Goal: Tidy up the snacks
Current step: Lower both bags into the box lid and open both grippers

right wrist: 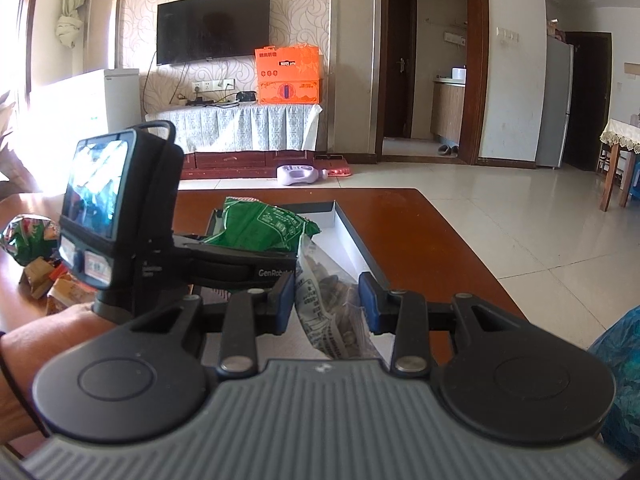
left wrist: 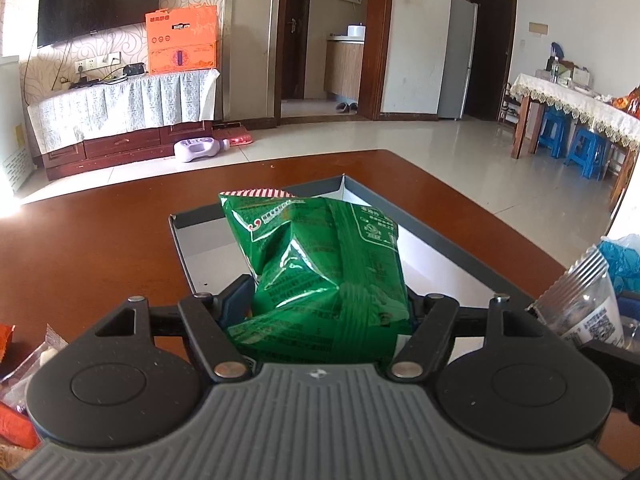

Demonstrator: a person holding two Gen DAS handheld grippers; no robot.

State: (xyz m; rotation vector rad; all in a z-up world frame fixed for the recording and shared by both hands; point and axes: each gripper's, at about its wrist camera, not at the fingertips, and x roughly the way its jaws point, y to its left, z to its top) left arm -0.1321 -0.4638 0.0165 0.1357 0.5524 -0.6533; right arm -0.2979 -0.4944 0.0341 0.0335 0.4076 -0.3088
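Observation:
My left gripper is shut on a green snack bag and holds it over the near end of a shallow grey box with a white inside on the brown table. In the right wrist view the same green bag sits in the left gripper's fingers over the box. My right gripper is shut on a clear snack packet with brown pieces, just right of the left gripper. The clear packet also shows at the right of the left wrist view.
Loose snack packets lie on the table at the left and in the left wrist view. A blue plastic bag sits at the right. The table's far edge is beyond the box.

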